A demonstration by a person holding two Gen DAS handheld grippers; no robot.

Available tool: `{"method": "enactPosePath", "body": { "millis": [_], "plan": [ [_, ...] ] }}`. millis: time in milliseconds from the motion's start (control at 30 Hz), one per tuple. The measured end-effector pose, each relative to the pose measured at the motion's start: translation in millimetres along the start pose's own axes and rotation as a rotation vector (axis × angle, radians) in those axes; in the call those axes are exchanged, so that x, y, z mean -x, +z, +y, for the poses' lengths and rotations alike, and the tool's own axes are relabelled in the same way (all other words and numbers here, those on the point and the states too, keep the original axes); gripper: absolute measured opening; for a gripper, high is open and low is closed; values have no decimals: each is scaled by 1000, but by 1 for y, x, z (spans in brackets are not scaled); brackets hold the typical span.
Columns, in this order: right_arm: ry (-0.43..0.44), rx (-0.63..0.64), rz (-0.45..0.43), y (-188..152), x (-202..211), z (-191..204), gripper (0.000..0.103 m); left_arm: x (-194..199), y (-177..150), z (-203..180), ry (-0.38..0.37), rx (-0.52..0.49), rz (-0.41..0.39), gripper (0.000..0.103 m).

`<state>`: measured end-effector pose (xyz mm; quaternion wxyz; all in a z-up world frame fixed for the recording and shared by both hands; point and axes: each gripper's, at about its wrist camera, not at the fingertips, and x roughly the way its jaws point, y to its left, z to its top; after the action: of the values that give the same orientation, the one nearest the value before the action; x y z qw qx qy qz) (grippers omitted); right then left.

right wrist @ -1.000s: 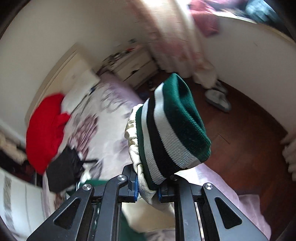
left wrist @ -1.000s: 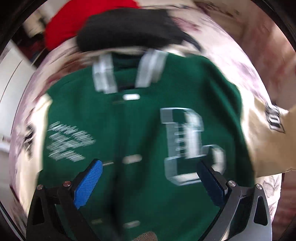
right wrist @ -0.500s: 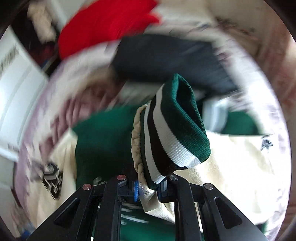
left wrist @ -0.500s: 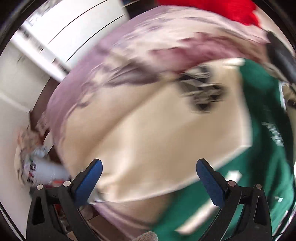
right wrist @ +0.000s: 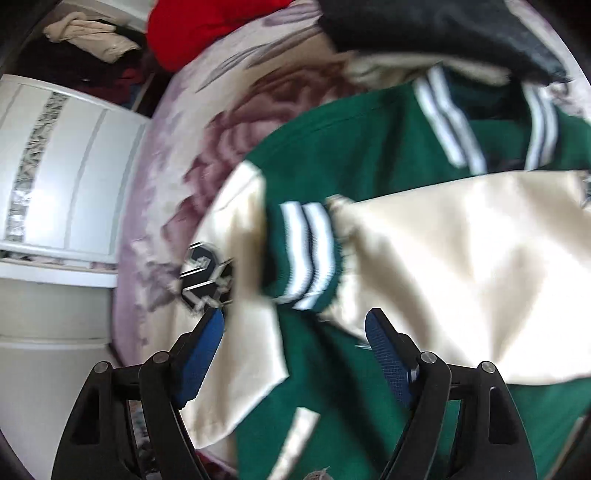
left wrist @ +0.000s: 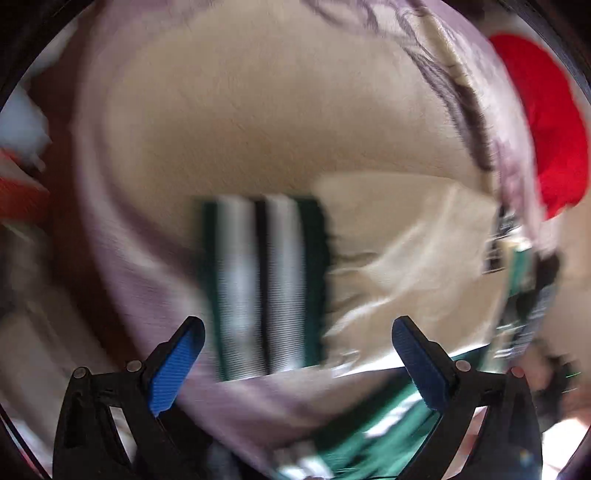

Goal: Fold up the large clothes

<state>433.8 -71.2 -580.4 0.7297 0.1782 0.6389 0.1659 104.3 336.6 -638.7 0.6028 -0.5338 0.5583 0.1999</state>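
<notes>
- Green varsity jacket (right wrist: 354, 140) with cream satin sleeves lies spread on a bed, filling most of what we see from the right wrist.
- Closest to us in that view, the right gripper (right wrist: 295, 347) has its blue-padded jaws opening; nothing is pressed between them.
- Just beyond its fingers (right wrist: 199, 350), a cream sleeve (right wrist: 461, 266) is folded across the green front, its green-and-white striped knit cuff (right wrist: 304, 251) resting near the far shoulder seam.
- From the left wrist, we see the left gripper (left wrist: 295, 354) with jaws spread wide and empty, pointing steeply down.
- Just ahead of its pads lies the other striped cuff (left wrist: 262, 284), blurred, at the end of the other cream sleeve (left wrist: 406, 258).
- Under the jacket we see a pale lilac floral bedspread (right wrist: 177, 192).
- Farther back on the bed sit a black garment (right wrist: 424, 26) and a bright red garment (right wrist: 207, 26).
- Beyond the bed's edge stands a white cabinet (right wrist: 66, 177).
</notes>
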Motion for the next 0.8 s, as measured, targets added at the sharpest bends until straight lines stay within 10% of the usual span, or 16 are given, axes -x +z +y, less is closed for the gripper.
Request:
{"method": "enactPosePath", "body": {
  "millis": [133,267,300,667,733,800],
  "plan": [
    [-94,-48,-4,4,-3,-14,81,-25,9,-7,143,18,-71,97],
    [-130,-74,-20,17,1,-15,81,4,19,-23,222,-26,-252,22],
    [-133,-75,-21,19,-1,-13,81,14,25,-31,235,-57,-294,17],
    [-255,-32,21,49,-47,31,76,75,187,-116,197,-279,-558,14],
    [-344,-15,30,53,-72,40,22,67,205,-128,198,-283,-523,15],
    [-413,7,13,56,-86,54,13,62,217,-124,194,-262,-470,18]
  ]
}}
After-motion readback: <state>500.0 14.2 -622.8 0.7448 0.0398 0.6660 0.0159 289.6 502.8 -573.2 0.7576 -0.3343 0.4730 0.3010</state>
